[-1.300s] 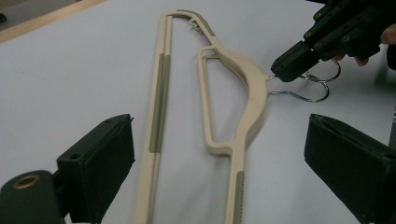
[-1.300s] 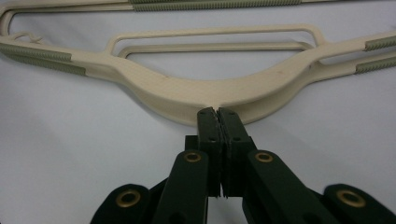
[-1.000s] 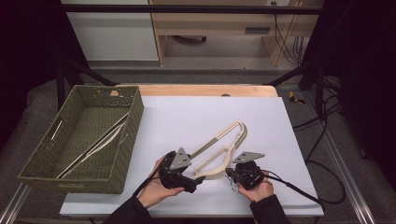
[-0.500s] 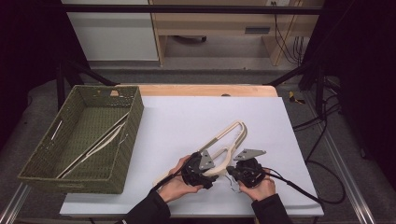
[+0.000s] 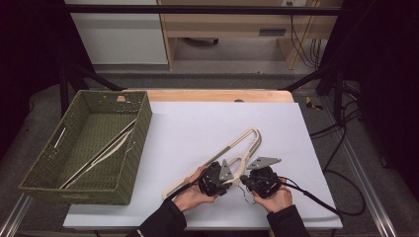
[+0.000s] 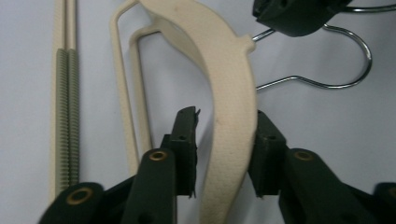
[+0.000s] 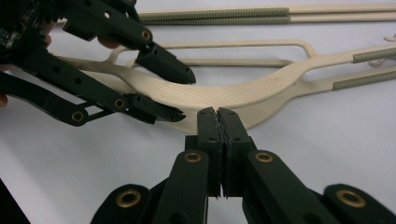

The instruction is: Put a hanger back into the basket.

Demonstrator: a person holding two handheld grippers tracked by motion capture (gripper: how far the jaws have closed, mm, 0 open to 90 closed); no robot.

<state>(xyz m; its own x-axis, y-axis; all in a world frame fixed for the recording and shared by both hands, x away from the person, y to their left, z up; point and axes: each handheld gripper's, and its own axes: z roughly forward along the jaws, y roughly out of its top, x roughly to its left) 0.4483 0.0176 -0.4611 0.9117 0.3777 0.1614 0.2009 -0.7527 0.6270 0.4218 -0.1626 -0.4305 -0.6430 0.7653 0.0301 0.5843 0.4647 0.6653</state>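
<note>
Low in the middle of the high view, the left hand-held gripper point(image 5: 228, 178) has just been closing around the cream hanger point(image 6: 231, 112) on the tabletop point(image 5: 197, 128), one pad not yet touching, so it should squeeze fully before lifting, while the right hand-held gripper point(image 7: 218, 116) pinches the wire hook point(image 6: 359, 46) tight.

Count, high view:
- Hangers on the table point(image 5: 188, 123): one, cream point(image 5: 245, 148), at 6 o'clock.
- Hangers in the basket: at least one, pale point(image 5: 101, 153); exact number unclear.
- Baskets: one, green woven point(image 5: 47, 190), at 9 o'clock.
- Hand-held grippers: two, left point(image 5: 232, 175) and right point(image 5: 245, 181).
- Tables: one.
</note>
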